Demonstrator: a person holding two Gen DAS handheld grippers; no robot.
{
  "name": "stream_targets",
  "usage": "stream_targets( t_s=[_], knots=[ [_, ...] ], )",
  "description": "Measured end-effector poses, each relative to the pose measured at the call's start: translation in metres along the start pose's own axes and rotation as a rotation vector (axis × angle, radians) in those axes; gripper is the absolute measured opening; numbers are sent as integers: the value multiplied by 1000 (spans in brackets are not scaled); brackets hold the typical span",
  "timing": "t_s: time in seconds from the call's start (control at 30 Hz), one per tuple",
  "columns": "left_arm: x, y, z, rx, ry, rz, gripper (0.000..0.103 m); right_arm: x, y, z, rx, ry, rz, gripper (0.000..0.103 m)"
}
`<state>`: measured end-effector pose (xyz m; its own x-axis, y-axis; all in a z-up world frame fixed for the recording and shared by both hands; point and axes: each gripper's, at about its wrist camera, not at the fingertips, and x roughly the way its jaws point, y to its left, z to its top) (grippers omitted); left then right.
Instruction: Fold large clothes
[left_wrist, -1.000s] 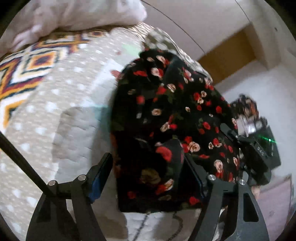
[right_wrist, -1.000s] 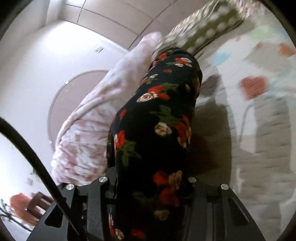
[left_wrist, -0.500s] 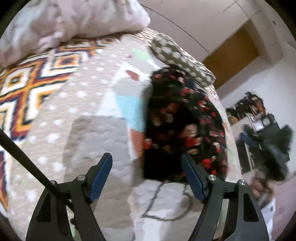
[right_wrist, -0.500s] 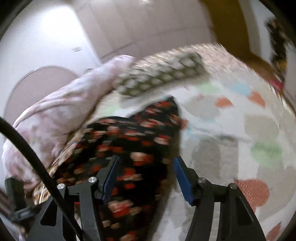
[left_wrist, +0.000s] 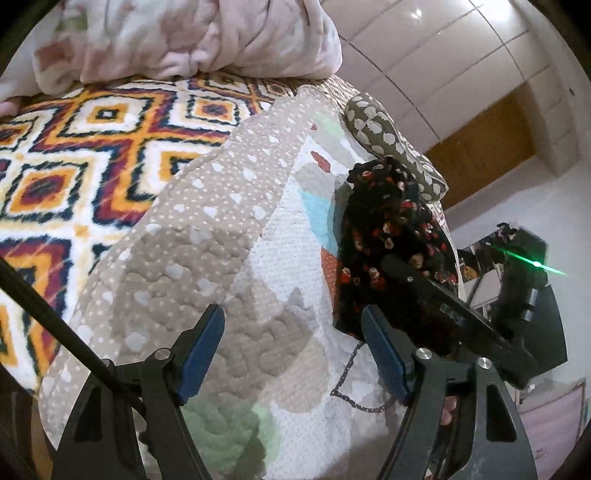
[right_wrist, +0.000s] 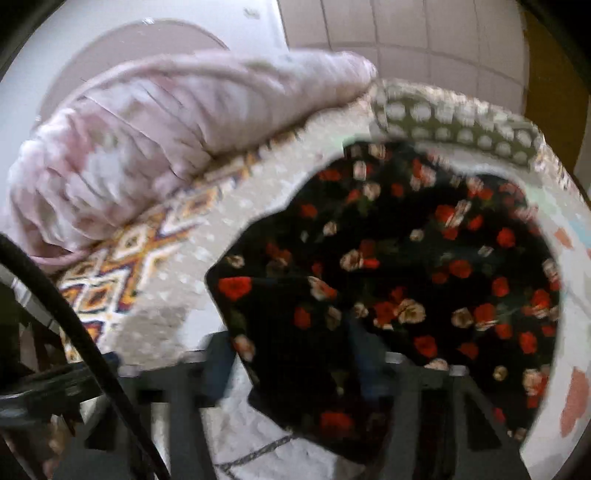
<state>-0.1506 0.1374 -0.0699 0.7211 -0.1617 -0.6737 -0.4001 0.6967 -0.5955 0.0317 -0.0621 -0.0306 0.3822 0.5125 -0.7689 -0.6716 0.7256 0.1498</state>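
Note:
A black garment with red and cream flowers (left_wrist: 384, 236) lies folded on the patchwork quilt (left_wrist: 221, 240), below a spotted pillow. My left gripper (left_wrist: 291, 350) stands open over bare quilt, left of the garment, with nothing between its blue pads. From the right, my right gripper (left_wrist: 399, 269) reaches over the garment's near edge. The right wrist view is blurred. There the garment (right_wrist: 406, 258) fills the middle, and its near left corner lies between the closing jaws of the right gripper (right_wrist: 295, 369). The pads still look apart from the cloth.
A bunched pink blanket (left_wrist: 203, 37) lies at the head of the bed. A bright diamond-patterned cover (left_wrist: 92, 147) spreads to the left. An olive pillow with white spots (left_wrist: 388, 147) lies beyond the garment. A black cable (left_wrist: 48, 314) crosses the lower left.
The left gripper, which had the garment between its jaws, has drawn back left onto bare quilt. The right gripper let go, rolled, and swung to the garment's near corner.

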Motion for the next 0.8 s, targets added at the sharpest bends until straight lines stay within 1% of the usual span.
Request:
stream_targets(
  t_s=[0.03, 0.07, 0.1, 0.17, 0.23, 0.27, 0.3, 0.33, 0.37, 0.4, 0.43, 0.47, 0.53, 0.6, 0.7, 0.8],
  knots=[
    [-1, -1, 0, 4, -3, 4, 76, 2, -3, 0, 11, -1, -11, 24],
    [-2, -2, -1, 10, -6, 9, 76, -3, -7, -1, 39, -23, 4, 22],
    [-2, -4, -2, 20, -7, 13, 76, -19, -17, -2, 82, -67, 15, 22],
    [0, -6, -3, 30, 1, 12, 76, -52, -36, 0, 144, -159, 2, 21],
    [3, -12, -5, 38, 6, 5, 76, -96, -65, 2, 213, -269, -90, 21],
    [4, -15, -5, 43, 9, 2, 76, -123, -86, 1, 255, -330, -187, 21],
    [6, -19, -7, 52, 15, -3, 76, -139, -99, 0, 277, -363, -265, 21],
    [8, -22, -7, 57, 17, -6, 76, -160, -115, -3, 303, -402, -384, 21],
    [10, -25, -8, 63, 21, -9, 76, -173, -125, -5, 318, -428, -468, 21],
    [12, -27, -9, 69, 26, -12, 76, -187, -135, -8, 328, -453, -570, 21],
    [14, -30, -9, 73, 30, -14, 76, -198, -140, -10, 323, -468, -655, 21],
    [15, -32, -10, 79, 34, -16, 76, -202, -142, -10, 312, -471, -697, 21],
    [17, -34, -11, 86, 37, -16, 76, -200, -133, -9, 251, -457, -752, 21],
    [15, -33, -11, 93, 35, -6, 76, -184, -111, -4, 156, -435, -783, 21],
    [9, -24, -9, 85, 21, 14, 76, -144, -73, 8, 28, -377, -750, 21],
    [2, -8, -5, 58, 6, 38, 76, -92, -22, 16, -161, -320, -729, 20]
  ],
)
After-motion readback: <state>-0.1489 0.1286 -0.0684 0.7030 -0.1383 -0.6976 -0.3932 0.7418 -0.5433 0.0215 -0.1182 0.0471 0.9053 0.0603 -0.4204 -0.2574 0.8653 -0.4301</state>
